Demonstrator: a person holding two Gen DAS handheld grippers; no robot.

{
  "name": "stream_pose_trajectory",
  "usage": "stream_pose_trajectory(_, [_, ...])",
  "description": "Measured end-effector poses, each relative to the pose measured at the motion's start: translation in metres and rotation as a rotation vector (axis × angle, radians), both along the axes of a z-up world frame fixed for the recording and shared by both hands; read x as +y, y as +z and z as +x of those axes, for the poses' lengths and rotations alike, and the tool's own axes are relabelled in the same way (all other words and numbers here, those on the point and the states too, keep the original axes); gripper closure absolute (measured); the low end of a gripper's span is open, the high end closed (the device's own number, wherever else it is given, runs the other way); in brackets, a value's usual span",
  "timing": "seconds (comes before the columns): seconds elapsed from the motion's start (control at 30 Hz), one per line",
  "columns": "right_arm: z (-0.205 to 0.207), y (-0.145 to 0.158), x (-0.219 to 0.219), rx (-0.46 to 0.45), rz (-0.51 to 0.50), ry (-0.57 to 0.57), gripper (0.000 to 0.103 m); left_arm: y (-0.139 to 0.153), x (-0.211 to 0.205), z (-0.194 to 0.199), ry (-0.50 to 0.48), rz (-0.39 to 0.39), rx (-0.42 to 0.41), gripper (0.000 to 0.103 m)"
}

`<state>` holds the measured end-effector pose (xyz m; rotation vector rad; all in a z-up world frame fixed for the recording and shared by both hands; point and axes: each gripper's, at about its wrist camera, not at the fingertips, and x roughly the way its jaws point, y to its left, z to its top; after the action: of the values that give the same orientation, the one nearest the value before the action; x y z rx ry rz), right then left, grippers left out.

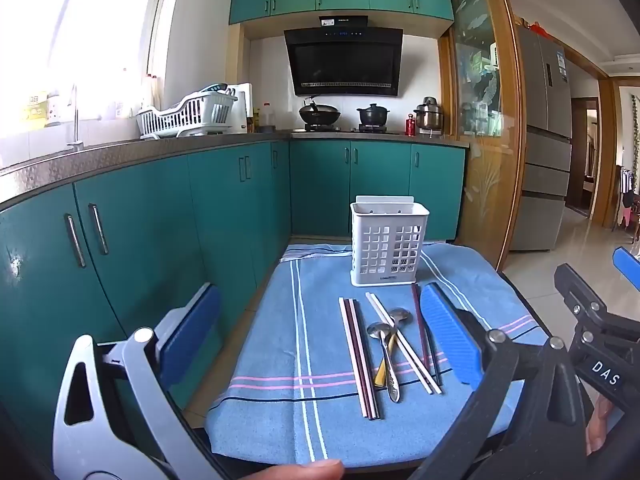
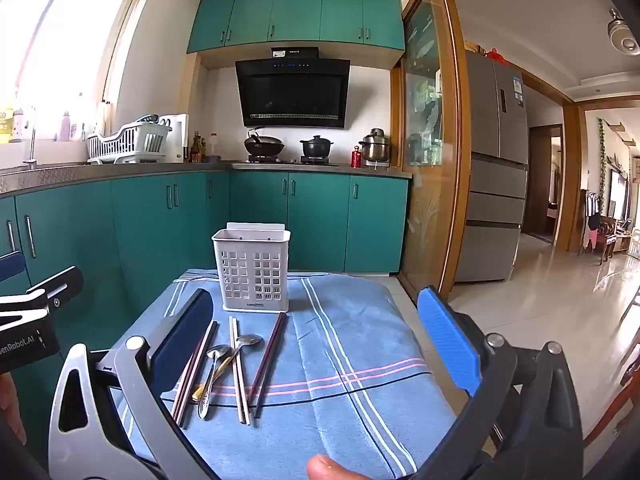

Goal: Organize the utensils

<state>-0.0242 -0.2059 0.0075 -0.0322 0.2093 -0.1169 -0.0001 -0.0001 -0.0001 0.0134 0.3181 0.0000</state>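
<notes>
A white slotted utensil holder (image 1: 387,242) stands upright at the far end of a blue striped cloth (image 1: 280,360); it also shows in the right wrist view (image 2: 253,268). In front of it lie several chopsticks (image 1: 360,356) and two metal spoons (image 1: 386,344), side by side; they also show in the right wrist view as chopsticks (image 2: 239,372) and spoons (image 2: 218,364). My left gripper (image 1: 320,332) is open and empty, held above the near part of the cloth. My right gripper (image 2: 320,336) is open and empty, to the right of the utensils.
The cloth covers a small table with edges on all sides. Teal cabinets (image 1: 140,240) run along the left and back. A counter holds a dish rack (image 1: 188,114), pots (image 1: 372,114) and a stove. A fridge (image 2: 496,168) and tiled floor lie to the right.
</notes>
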Motion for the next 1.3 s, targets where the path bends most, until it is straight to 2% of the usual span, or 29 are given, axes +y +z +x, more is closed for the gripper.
stream_pose_trajectory(0.5, [-0.007, 0.005, -0.002, -0.007, 0.018, 0.001, 0.003, -0.003, -0.004, -0.003, -0.002, 0.005, -0.002, 0.004])
stream_pose_trajectory(1.3, [-0.003, -0.003, -0.004, -0.005, 0.020, 0.002, 0.003, -0.009, 0.001, -0.002, 0.000, -0.001, 0.008, 0.004])
